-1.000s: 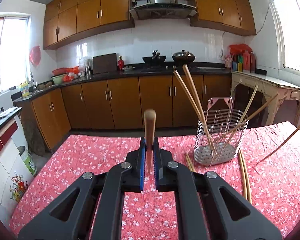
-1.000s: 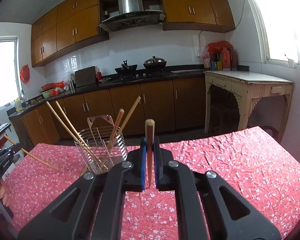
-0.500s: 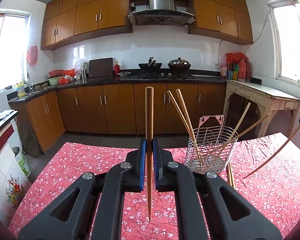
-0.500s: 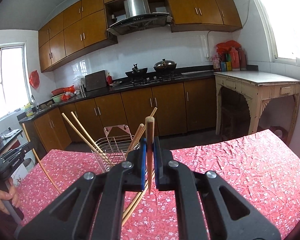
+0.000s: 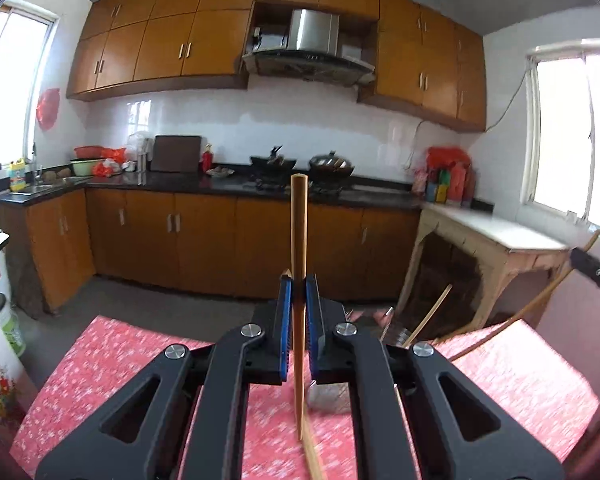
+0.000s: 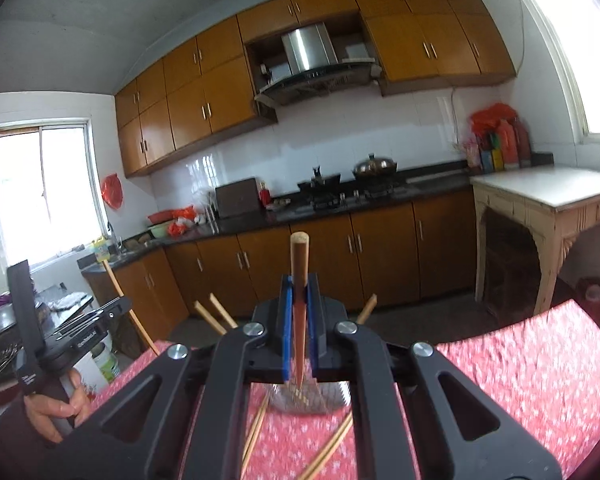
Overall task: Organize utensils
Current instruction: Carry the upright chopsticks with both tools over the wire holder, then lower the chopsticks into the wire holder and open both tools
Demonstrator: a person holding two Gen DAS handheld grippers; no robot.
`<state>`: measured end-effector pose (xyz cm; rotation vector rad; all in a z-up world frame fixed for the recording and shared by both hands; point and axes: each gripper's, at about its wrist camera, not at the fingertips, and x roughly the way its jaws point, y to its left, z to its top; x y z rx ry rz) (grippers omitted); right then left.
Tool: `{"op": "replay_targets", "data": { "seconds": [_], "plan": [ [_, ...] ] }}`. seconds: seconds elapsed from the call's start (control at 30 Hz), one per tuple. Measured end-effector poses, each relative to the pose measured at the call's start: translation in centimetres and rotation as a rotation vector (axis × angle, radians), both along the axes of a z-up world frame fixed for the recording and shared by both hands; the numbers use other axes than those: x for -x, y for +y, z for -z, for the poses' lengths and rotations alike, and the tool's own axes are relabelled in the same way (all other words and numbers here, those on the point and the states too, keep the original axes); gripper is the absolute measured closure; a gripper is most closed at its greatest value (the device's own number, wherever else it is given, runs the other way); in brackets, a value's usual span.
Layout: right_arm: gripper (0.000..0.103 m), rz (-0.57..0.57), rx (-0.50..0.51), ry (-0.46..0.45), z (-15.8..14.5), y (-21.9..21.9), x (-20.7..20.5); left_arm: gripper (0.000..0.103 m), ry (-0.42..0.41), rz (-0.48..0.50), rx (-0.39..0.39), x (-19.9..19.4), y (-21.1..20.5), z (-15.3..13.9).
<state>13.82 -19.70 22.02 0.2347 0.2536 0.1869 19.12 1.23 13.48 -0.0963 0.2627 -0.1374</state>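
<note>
Each tool is matte black: the left tool (image 5: 299,300) and right tool (image 6: 299,300) carry triangular cut-outs, silver round screws (image 5: 248,330) and blue pads (image 6: 286,320); white lettering marks the left one's body.

daylight scene, bright overall. my left view has a window (image 5: 568,136) blown out on the right and another window (image 5: 8,92) washed out on the left. my right view: top-right window (image 6: 580,40) is pure glare. white wall tiles (image 6: 380,136) carry soft reflections. heavy fisheye bend, dark vignette in the corners. the red tablecloth (image 5: 112,364) is smeared with motion blur in both views, far cabinets (image 5: 204,236) slightly soft. shadows weak.
</note>
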Motion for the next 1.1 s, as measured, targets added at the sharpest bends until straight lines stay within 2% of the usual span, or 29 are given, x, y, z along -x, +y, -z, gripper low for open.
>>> {"op": "replay_targets", "data": {
  "seconds": [0.17, 0.3, 0.47, 0.7, 1.1],
  "plan": [
    [0.095, 0.009, 0.019, -0.002, -1.3, 0.8, -3.4, 0.096, -0.053, 0.007, 0.052, -1.7, -1.4, -2.6],
    [0.095, 0.006, 0.044, 0.028, -1.0, 1.6, -6.2, 0.096, -0.081, -0.012, 0.096, -3.5, -2.4, -3.0],
    [0.095, -0.002, 0.052, 0.063, 0.1, 2.2, -8.8, 0.096, -0.071, -0.040, 0.102, -6.0, -3.6, -1.6],
    [0.095, -0.008, 0.039, 0.132, 2.7, 2.3, -12.1, 0.096, -0.010, -0.049, 0.083, -8.3, -4.8, 1.2],
    [0.095, -0.033, 0.006, 0.224, 6.1, 2.1, -15.8, 0.096, 0.058, -0.047, 0.061, -10.6, -5.1, 3.2]
  ]
}}
